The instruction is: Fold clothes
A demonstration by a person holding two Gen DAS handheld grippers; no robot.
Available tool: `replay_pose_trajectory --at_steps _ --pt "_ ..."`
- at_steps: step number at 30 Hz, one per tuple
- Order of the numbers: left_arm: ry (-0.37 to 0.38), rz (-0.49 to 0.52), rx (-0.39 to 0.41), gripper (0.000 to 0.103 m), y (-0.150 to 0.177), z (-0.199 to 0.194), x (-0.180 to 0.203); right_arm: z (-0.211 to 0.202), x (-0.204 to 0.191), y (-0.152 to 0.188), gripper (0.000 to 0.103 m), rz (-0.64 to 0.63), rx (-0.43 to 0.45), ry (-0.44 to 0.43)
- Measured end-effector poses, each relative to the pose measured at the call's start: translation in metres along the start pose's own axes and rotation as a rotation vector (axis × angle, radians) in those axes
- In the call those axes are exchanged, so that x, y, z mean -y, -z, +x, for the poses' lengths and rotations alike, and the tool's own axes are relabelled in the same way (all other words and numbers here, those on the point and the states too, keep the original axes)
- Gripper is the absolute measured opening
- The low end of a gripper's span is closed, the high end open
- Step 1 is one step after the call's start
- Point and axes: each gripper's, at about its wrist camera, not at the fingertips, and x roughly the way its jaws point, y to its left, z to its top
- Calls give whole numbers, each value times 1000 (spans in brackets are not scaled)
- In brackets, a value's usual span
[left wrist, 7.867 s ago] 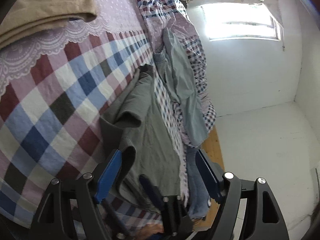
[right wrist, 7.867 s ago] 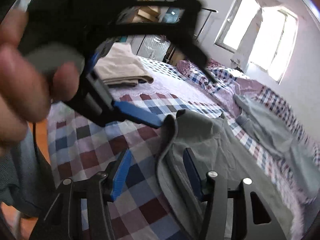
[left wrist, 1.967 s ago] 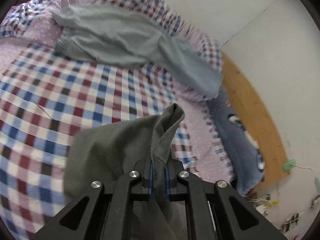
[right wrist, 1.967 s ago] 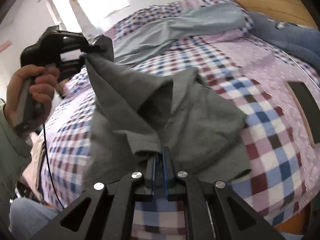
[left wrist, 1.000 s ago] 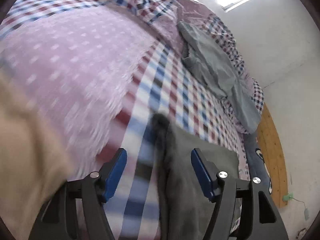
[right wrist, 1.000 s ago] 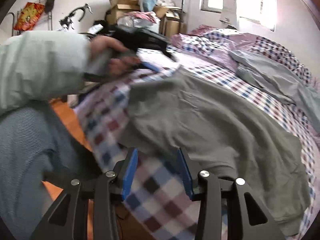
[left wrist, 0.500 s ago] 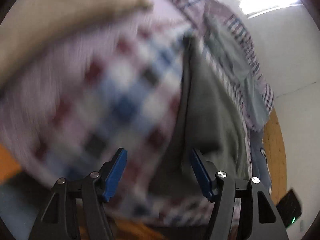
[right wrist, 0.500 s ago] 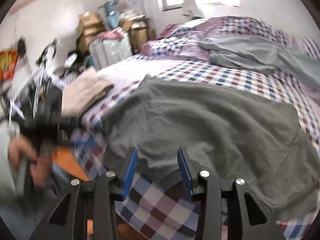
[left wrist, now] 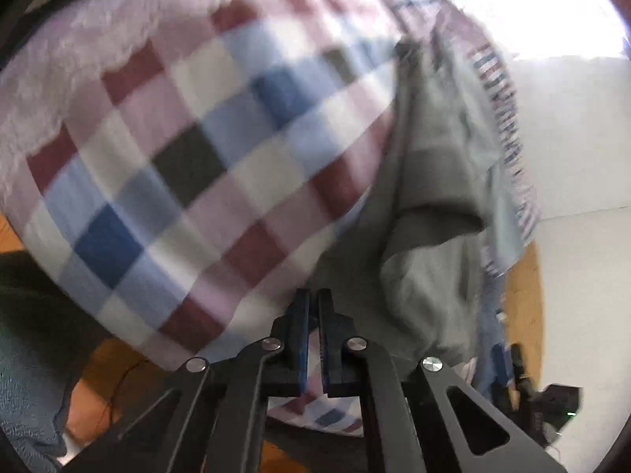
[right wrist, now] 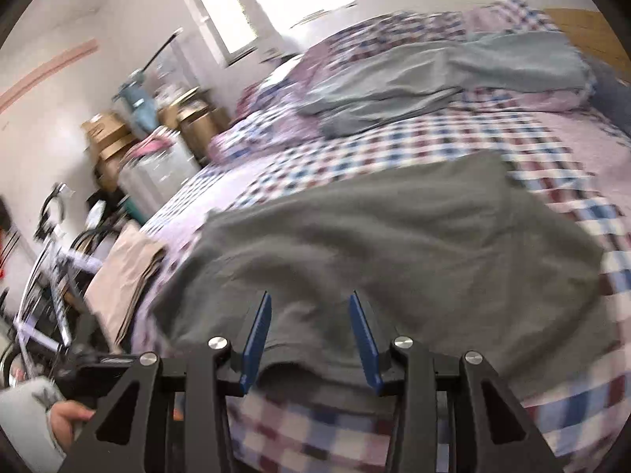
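A dark grey shirt point(right wrist: 394, 244) lies spread on the checked blanket point(right wrist: 572, 213), its hem hanging toward the bed's near edge. My right gripper point(right wrist: 309, 297) stands open over that hem. Grey cloth lies between its blue pads point(right wrist: 256, 335), which do not press on it. In the left wrist view the same shirt point(left wrist: 426, 181) runs up the right side, blurred. My left gripper point(left wrist: 313, 299) is shut, its pads meeting at the shirt's lower corner where it meets the blanket point(left wrist: 177, 138). A person's hand point(right wrist: 67, 414) shows at the lower left of the right wrist view.
A folded beige garment point(right wrist: 126, 276) sits at the bed's left corner. A light grey-blue garment point(right wrist: 434, 75) lies across the far side. Boxes and clutter point(right wrist: 130, 134) and a bicycle point(right wrist: 43, 276) stand left of the bed. Wooden floor point(left wrist: 524, 295) shows beyond the bed.
My left gripper's jaws went from wide open to shut at the shirt's near corner. My right gripper slid along the hem, rolled, and stayed open.
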Motion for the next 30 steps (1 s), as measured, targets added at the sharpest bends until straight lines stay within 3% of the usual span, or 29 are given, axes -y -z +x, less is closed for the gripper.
replay_pose_trajectory --at_steps 5,9,13,19,30 --pt "44 11 69 2 -1 -21 5 -37 66 -18 44 167 78 162" --pt "54 10 116 1 -4 -33 6 -65 140 -14 46 397 52 298" --pt "73 2 173 1 -14 -43 10 -73 187 3 46 588 -11 291" --pt "74 -12 184 1 -15 -44 14 -59 196 12 46 514 -100 303" --pt "30 15 180 1 -13 -42 11 -47 178 13 45 412 -99 280"
